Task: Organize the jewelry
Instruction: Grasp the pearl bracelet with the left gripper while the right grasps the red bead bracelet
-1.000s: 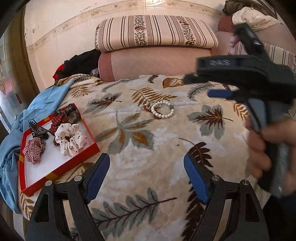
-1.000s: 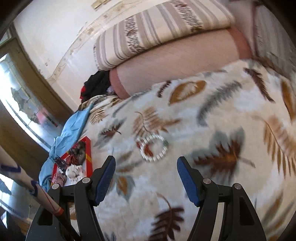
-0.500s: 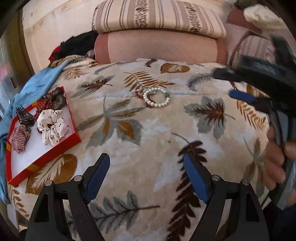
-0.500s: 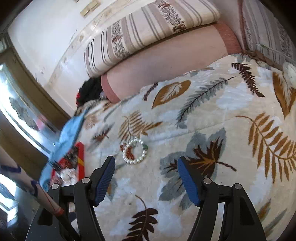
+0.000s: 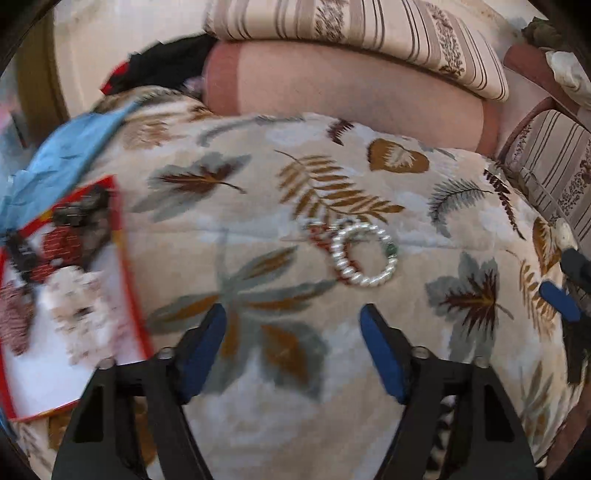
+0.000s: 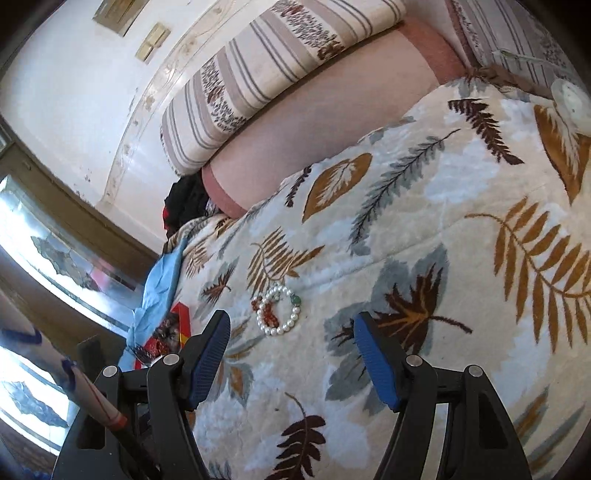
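Note:
A white pearl bracelet (image 5: 364, 256) lies on the leaf-print blanket with a red bead bracelet (image 5: 319, 236) tucked against its left side; both also show in the right wrist view, the pearl one (image 6: 284, 314) and the red one (image 6: 267, 312). My left gripper (image 5: 293, 347) is open and empty, just short of the bracelets. My right gripper (image 6: 291, 350) is open and empty, also close in front of them; its blue tip shows at the right edge of the left wrist view (image 5: 559, 301). A red-rimmed white tray (image 5: 129, 295) holding scrunchies and hair clips lies at the left.
A light blue cloth (image 5: 62, 162) lies beside the tray at the blanket's left edge. A pink bolster (image 5: 351, 92) with a striped cushion (image 5: 369, 29) on top backs the blanket. A striped cushion (image 5: 554, 170) is at right. Dark clothes (image 5: 162, 70) lie at back left.
Both grippers have moved forward toward the bracelets, which now sit closer in each view. My right gripper has slid to the right edge of the left wrist view. Both stay open.

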